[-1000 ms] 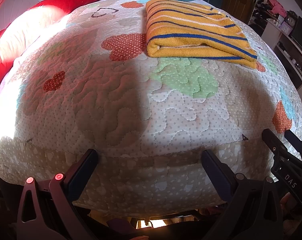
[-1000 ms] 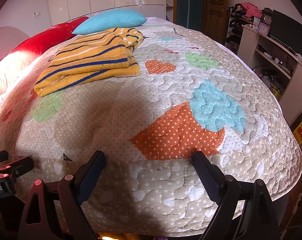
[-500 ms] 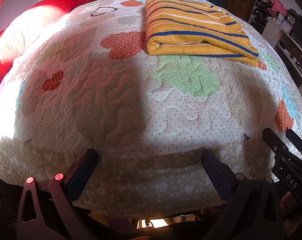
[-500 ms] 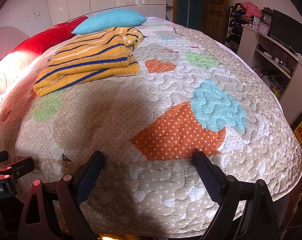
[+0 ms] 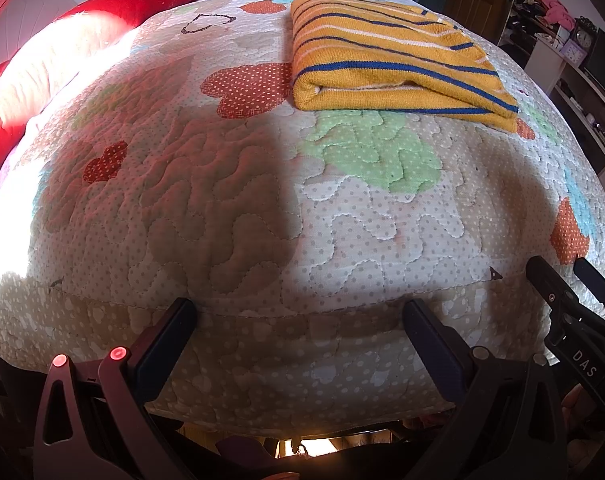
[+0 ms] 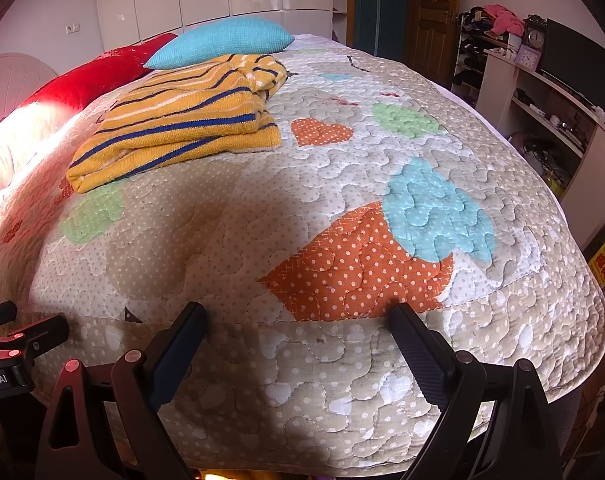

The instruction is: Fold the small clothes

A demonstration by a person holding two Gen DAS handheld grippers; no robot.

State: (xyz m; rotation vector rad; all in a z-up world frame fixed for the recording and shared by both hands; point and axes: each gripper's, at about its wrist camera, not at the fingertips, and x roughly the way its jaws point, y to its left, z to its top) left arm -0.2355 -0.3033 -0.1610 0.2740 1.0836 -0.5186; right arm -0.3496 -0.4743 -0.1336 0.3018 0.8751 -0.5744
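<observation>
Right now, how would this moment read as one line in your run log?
striped garment: folded, on quilt | left hand-held gripper: open, empty | right hand-held gripper: open, empty | both at bed's near edge

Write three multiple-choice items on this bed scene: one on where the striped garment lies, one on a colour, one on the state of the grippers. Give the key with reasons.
1. Where does the striped garment lie?
A. on the quilt, just in front of the blue pillow
B. on the shelf by the door
C. hanging off the near edge of the bed

2. What colour are the garment's thick stripes?
A. green
B. dark blue
C. red

3. How are the left gripper and the right gripper?
A. both shut on the garment
B. one open, one holding the pillow
C. both open, holding nothing

Key:
1 A, the right wrist view shows its far end next to the pillow.
2 B, dark blue bands with thin white lines cross the yellow knit.
3 C, each pair of fingers stands wide apart near the bed's near edge, far from the folded garment.
</observation>
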